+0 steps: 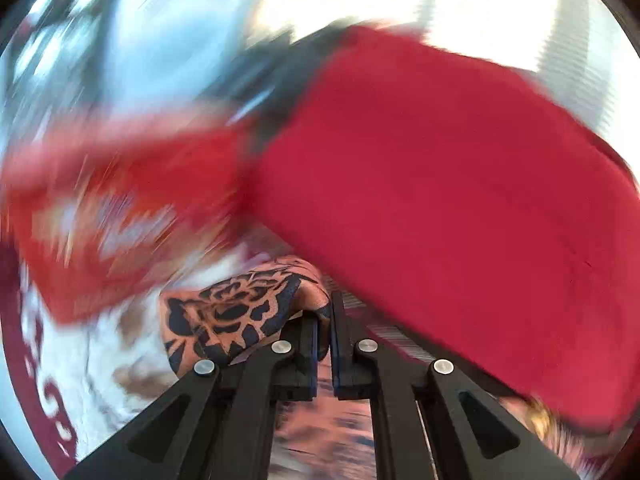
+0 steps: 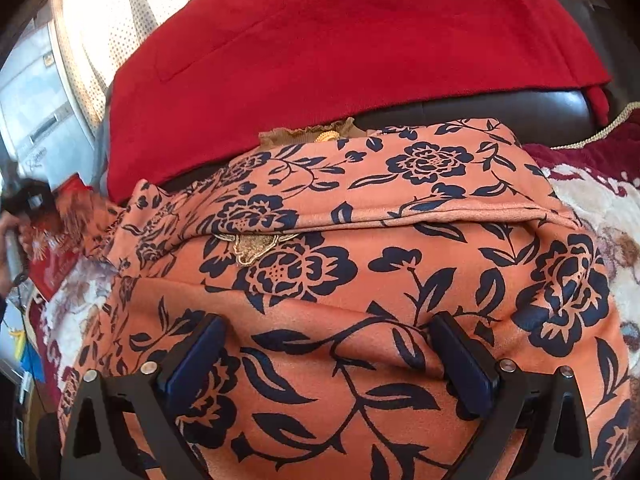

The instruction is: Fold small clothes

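An orange garment with a dark blue flower print [image 2: 400,248] lies partly folded on a patterned blanket, filling the right wrist view. My right gripper [image 2: 324,344] is open just above it, its fingers [image 2: 196,360] spread over the cloth, holding nothing. In the left wrist view my left gripper [image 1: 325,320] is shut on a bunched edge of the same orange garment [image 1: 236,312] and lifts it. That view is blurred by motion. My left gripper also shows at the far left of the right wrist view [image 2: 28,200], small and blurred.
A red cushion [image 2: 340,60] leans on a dark leather sofa back [image 2: 500,110] behind the garment; it also shows in the left wrist view [image 1: 440,200]. A white and maroon blanket [image 2: 592,208] lies under the garment. A red patterned packet [image 2: 56,256] lies at the left.
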The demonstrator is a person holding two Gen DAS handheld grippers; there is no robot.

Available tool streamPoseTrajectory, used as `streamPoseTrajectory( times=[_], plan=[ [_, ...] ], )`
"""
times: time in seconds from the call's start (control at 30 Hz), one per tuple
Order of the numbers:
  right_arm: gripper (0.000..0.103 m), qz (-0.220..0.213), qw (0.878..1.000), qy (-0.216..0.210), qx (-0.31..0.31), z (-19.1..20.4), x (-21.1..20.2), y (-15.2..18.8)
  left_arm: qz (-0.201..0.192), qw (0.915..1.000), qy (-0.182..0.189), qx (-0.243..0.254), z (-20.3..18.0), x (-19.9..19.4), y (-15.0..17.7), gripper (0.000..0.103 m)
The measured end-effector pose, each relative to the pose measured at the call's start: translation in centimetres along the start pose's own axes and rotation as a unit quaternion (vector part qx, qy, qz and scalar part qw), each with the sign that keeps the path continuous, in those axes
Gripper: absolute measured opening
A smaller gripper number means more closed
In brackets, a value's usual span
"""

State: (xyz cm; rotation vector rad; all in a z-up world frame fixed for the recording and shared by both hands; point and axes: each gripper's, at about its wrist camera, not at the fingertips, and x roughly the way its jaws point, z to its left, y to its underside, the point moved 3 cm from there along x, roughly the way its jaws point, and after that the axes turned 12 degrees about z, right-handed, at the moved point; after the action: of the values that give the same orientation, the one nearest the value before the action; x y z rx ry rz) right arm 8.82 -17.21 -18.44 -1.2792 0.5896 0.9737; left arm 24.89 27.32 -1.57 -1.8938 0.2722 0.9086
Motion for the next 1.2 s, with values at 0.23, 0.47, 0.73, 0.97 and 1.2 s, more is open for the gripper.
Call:
streamPoseTrajectory(
  times=[0.23,0.47,0.73,0.97,1.2],
  plan=[
    [0.103,-0.012,0.999,-0.038,0.021,-0.8,-0.4,-0.1,0.014,0.954,0.177,0.242,-24.5,-6.2,11.6,0.032],
    [0.102,-0.019,0.992,-0.108,0.069,-2.4,-1.5,-0.2,0.189,0.9175,0.116,0.33,-23.6,0.9,21.8,0.08],
    [0.102,-0.044,0.965,-0.182,0.185,-4.8,-5.6,-5.3,0.189,0.9725,0.061,0.122,-6.7,0.8,19.5,0.081],
    [0.092,0.072,0.96,-0.095,0.253,-8.1,2.3,-11.4,0.185,0.9797,0.077,0.014,1.0,0.9,21.1,0.082],
    [0.004,0.053,0.994,0.032,0.086,-0.6,-0.7,-15.5,0.177,0.9814,0.075,-0.007,3.4,0.4,21.0,0.082]
  ],
)
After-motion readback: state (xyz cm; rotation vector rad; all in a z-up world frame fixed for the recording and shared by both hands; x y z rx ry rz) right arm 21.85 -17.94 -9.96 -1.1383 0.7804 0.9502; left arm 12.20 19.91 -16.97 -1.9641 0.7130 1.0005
